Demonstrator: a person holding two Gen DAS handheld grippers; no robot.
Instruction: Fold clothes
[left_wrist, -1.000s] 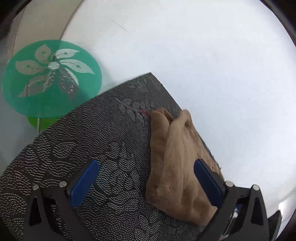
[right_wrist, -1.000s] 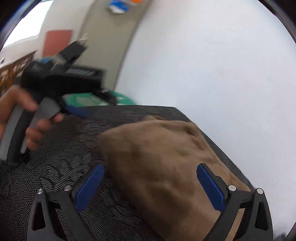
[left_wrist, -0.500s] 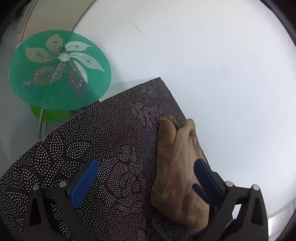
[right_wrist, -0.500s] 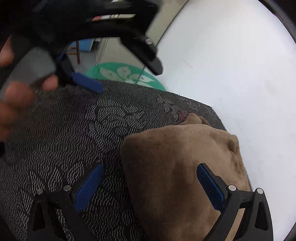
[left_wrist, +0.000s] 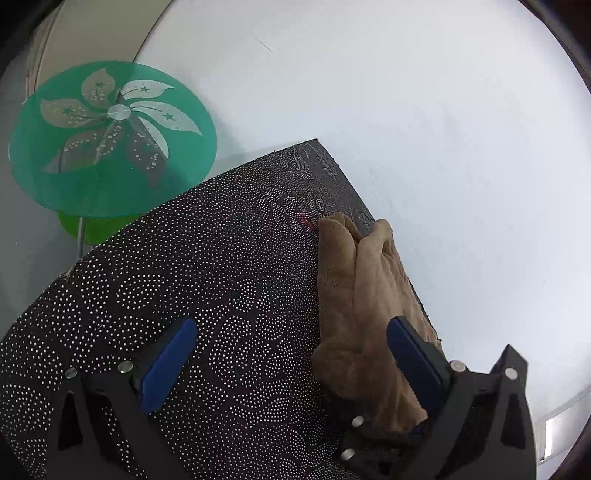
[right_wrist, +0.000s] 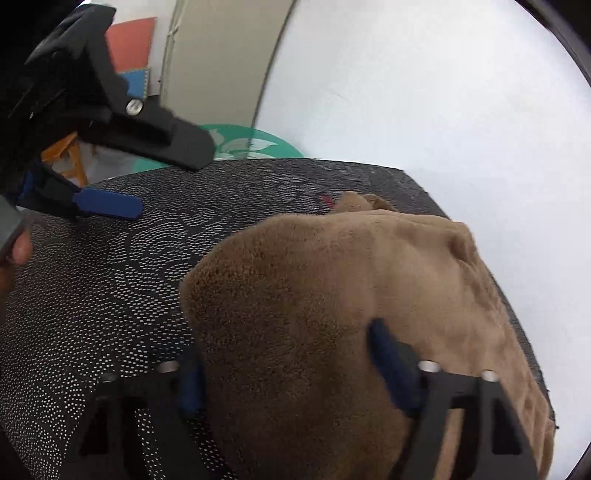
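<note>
A crumpled brown garment (right_wrist: 332, 295) lies at four o'clock on a dark dotted mat (left_wrist: 207, 288); the left gripper (left_wrist: 291, 365) hovers, jaws spread; the right gripper (right_wrist: 291, 369), jaws spread, straddles the cloth; best pinch one edge only.

Right gripper (right_wrist: 284, 363) fingers (right_wrist: 388, 365) astride brown garment (right_wrist: 332, 295)

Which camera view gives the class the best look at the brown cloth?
The right wrist view: the brown cloth fills much of the frame on the dark patterned mat, its fuzzy surface plain. The left wrist view shows it smaller, edge-on and creased beside one of the fingers.
</note>
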